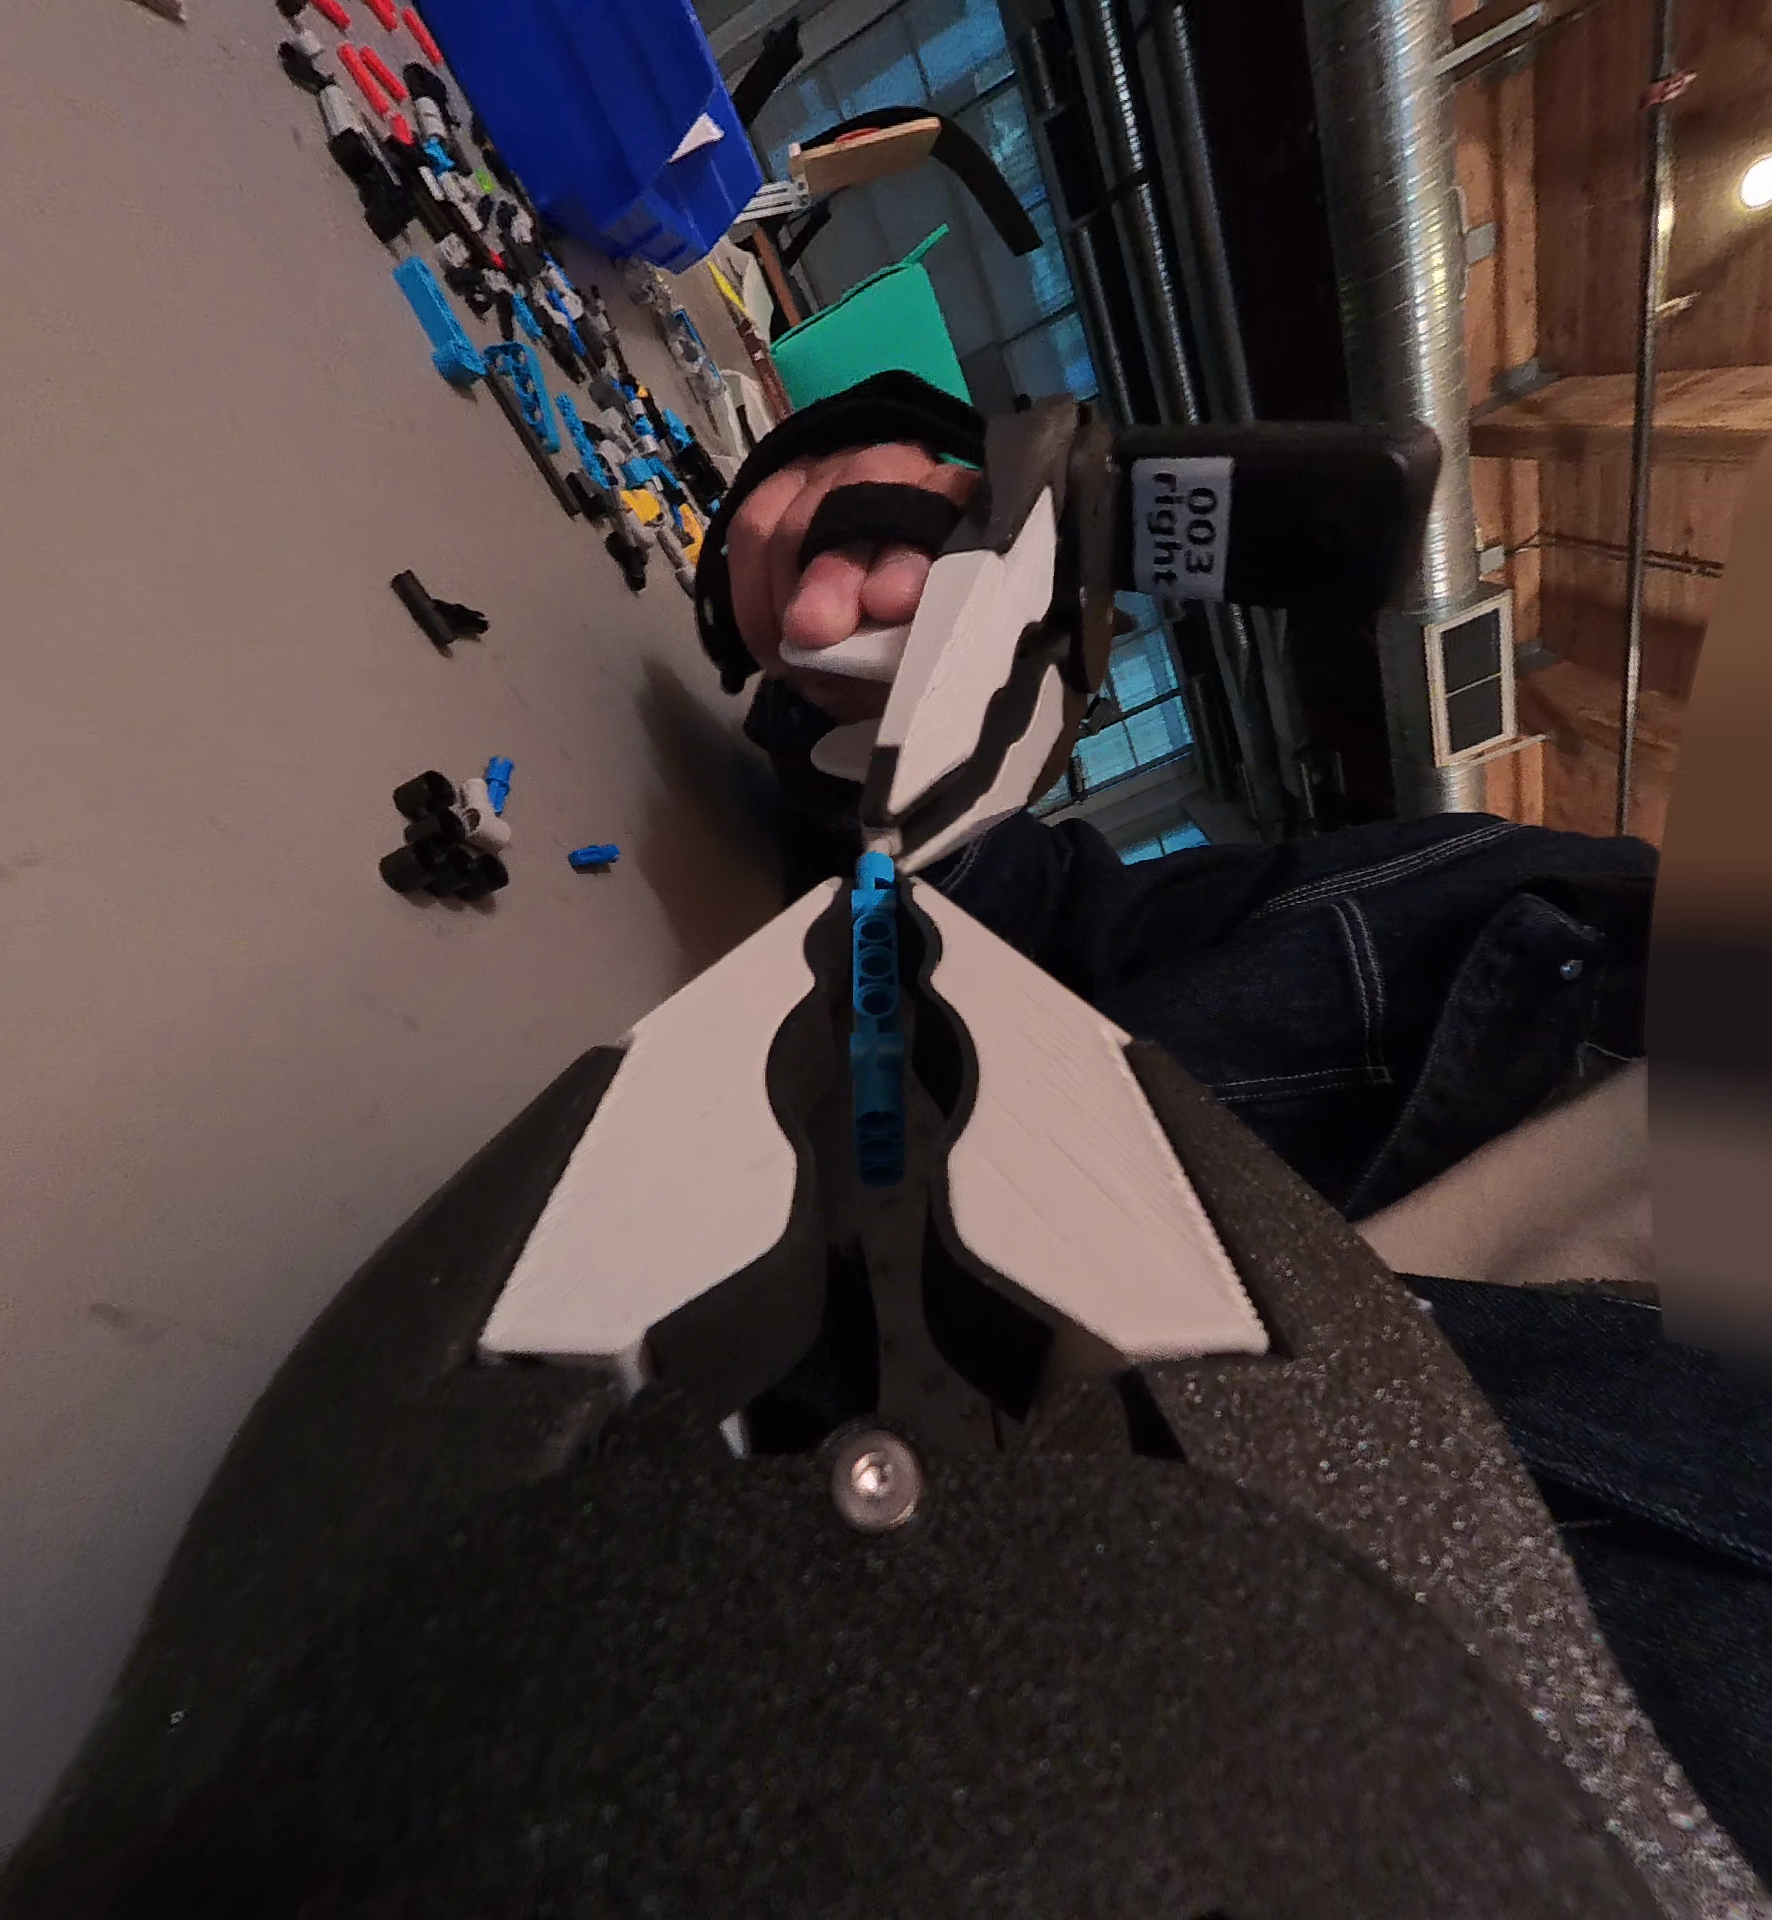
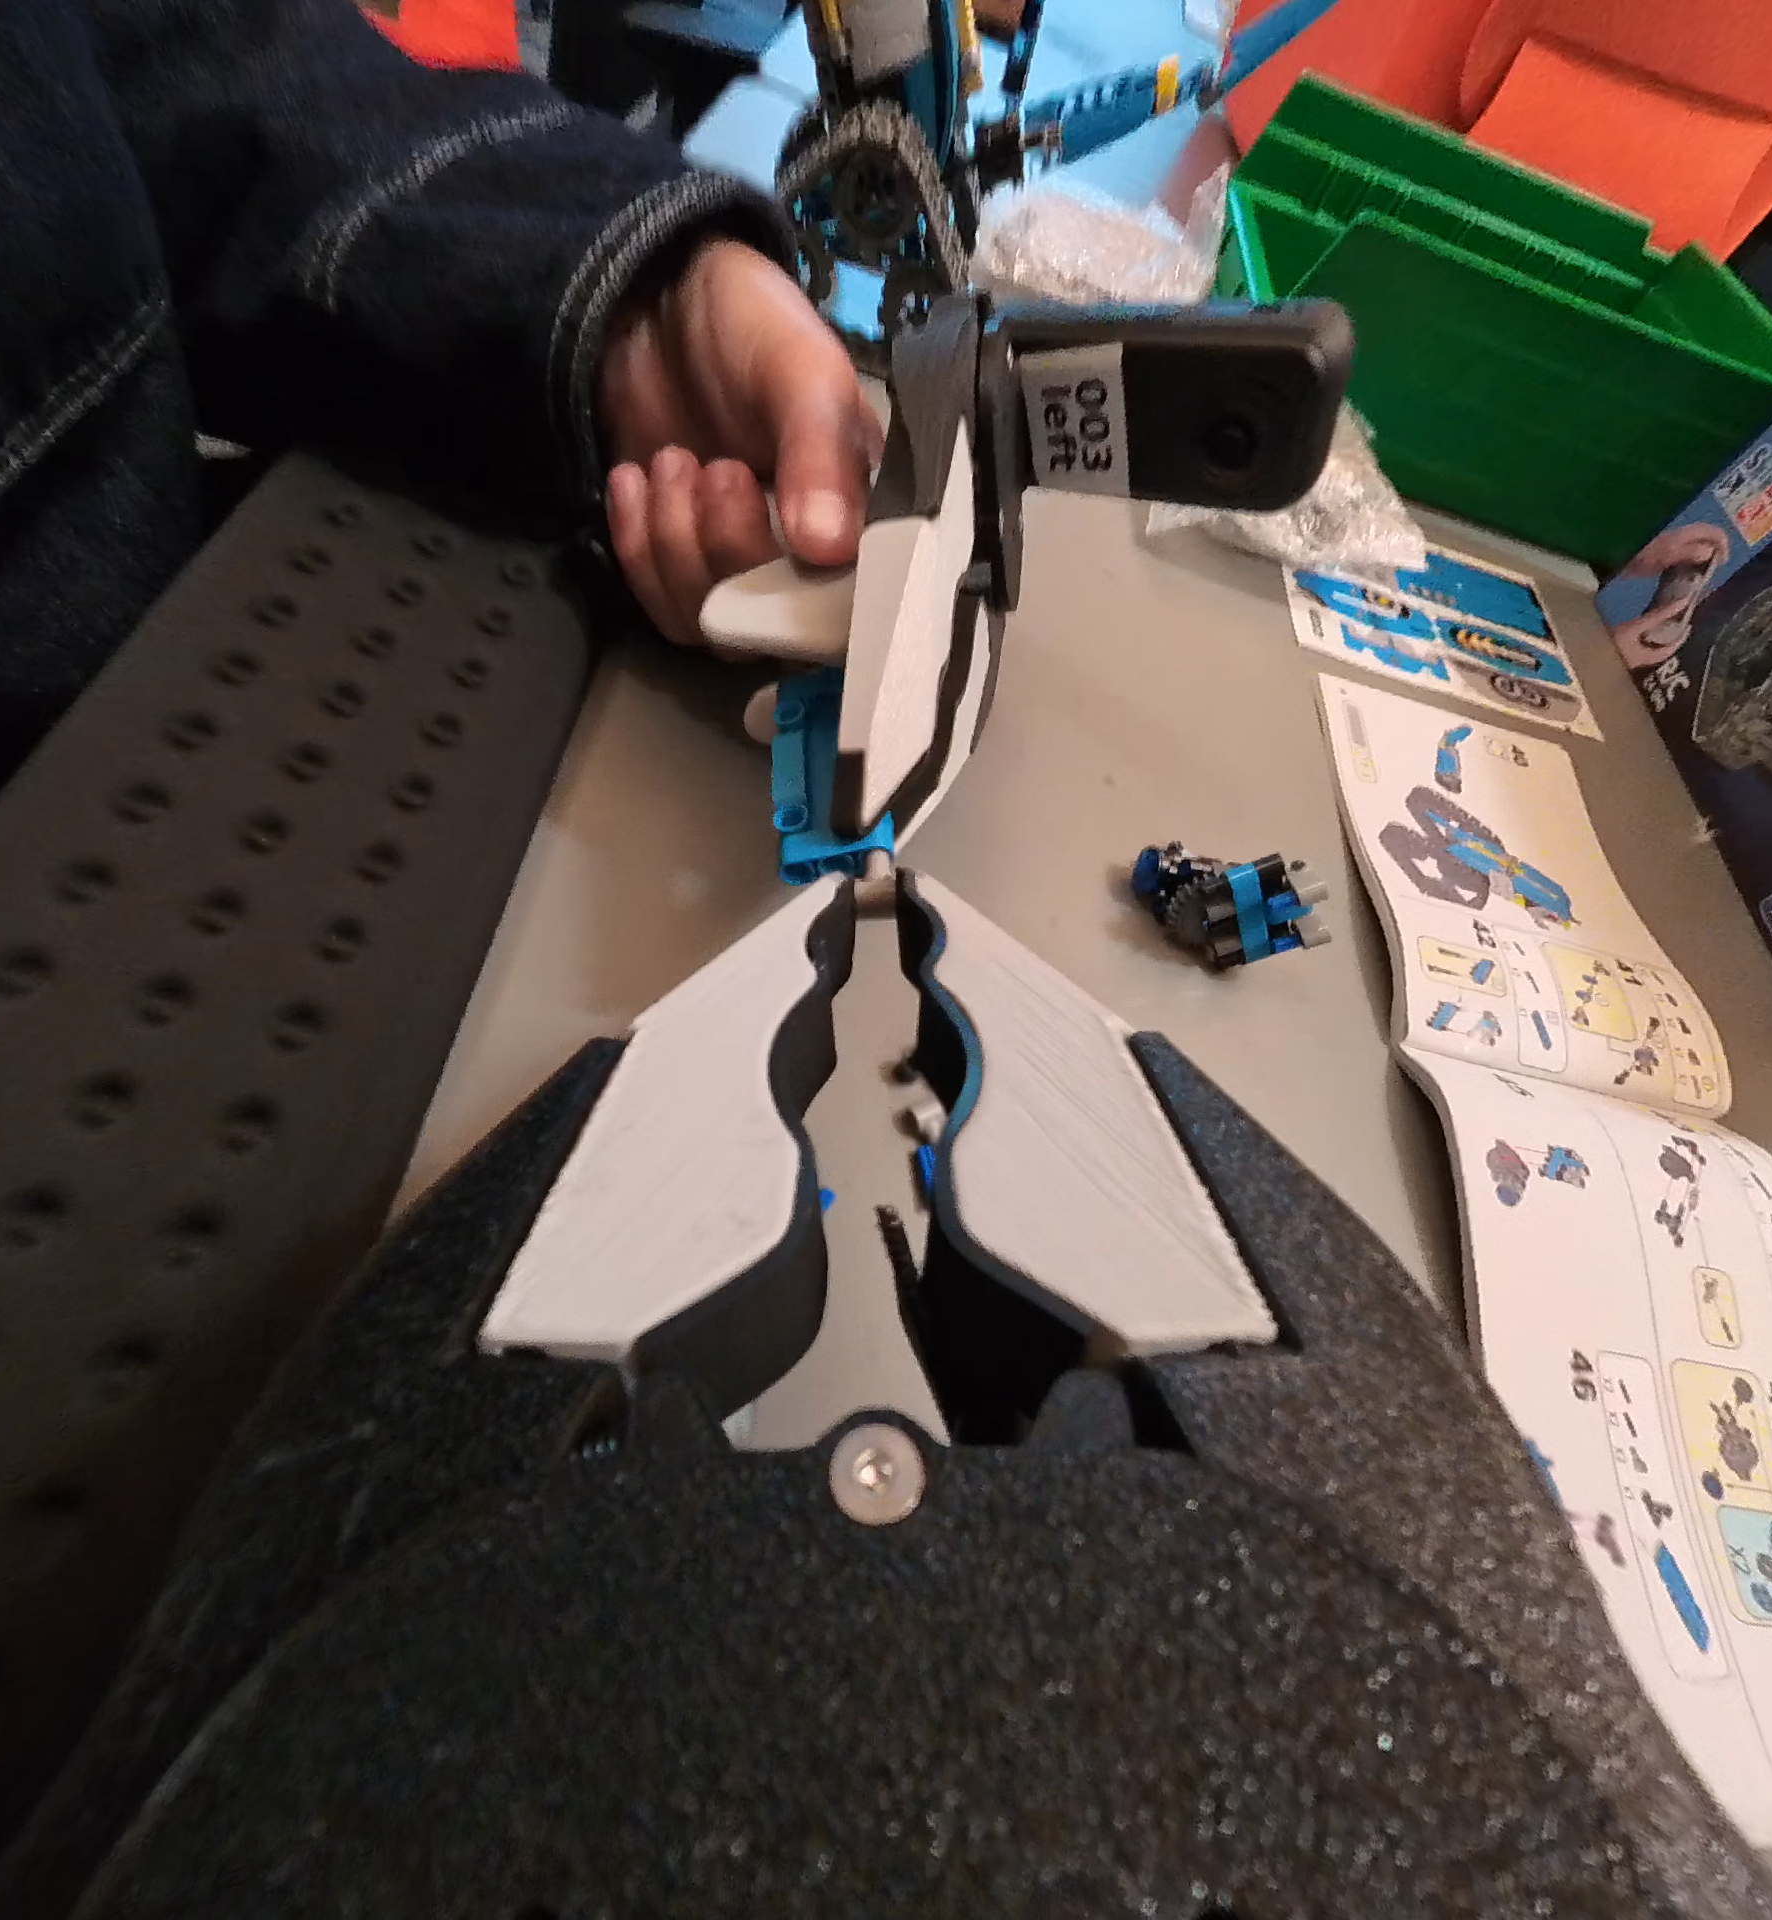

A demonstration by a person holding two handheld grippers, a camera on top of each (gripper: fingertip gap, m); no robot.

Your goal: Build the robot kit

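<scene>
Meanwhile, loose building-toy pieces [image 1: 446,831] lie at the frame's left; centrally, the left gripper [image 1: 877,904] clamps a blue perforated beam [image 1: 874,1029], tip-to-tip with the right gripper [image 2: 874,894], which pinches a small pale peg [image 2: 874,896]. Keeping peg and hole aligned seems wise.

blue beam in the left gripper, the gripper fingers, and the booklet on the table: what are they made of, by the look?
Blue beam: moulded hard plastic, glossy, with crisp round pin holes.
Left gripper, shut on the beam: fingers look 3D-printed white plastic, matte, with fine layer lines; black liner looks like rubber or foam, unsure.
Booklet: printed paper, its pages curl.
</scene>
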